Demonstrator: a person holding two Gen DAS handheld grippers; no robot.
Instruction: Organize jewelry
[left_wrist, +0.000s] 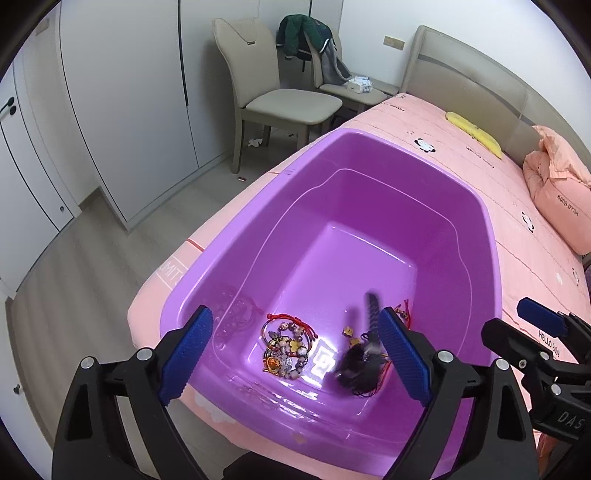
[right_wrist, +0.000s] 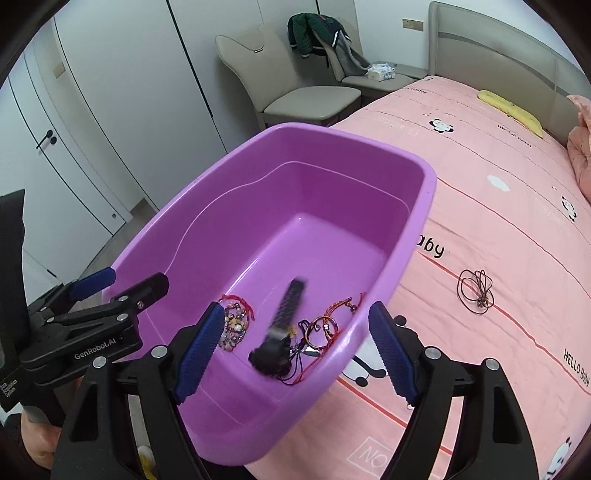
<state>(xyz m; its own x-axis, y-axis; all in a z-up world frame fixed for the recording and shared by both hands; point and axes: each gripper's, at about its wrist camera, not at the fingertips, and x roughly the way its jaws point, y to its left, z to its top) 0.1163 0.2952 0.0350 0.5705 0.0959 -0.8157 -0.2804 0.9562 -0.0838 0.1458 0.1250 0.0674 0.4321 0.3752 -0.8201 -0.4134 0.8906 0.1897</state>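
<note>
A purple plastic basin stands on the pink bed. Inside, at its near end, lie a heap of beaded bracelets with a red cord, a blurred black strap-like piece with a tassel, and red and gold bangles. My left gripper is open above the basin's near end, with nothing between its pads. My right gripper is open over the basin's near right rim and holds nothing. A black cord necklace lies loose on the sheet, right of the basin.
The pink sheet with panda prints stretches right and back to a beige headboard. A yellow item and pink bedding lie near it. A beige chair, clothes and white wardrobes stand beyond the bed.
</note>
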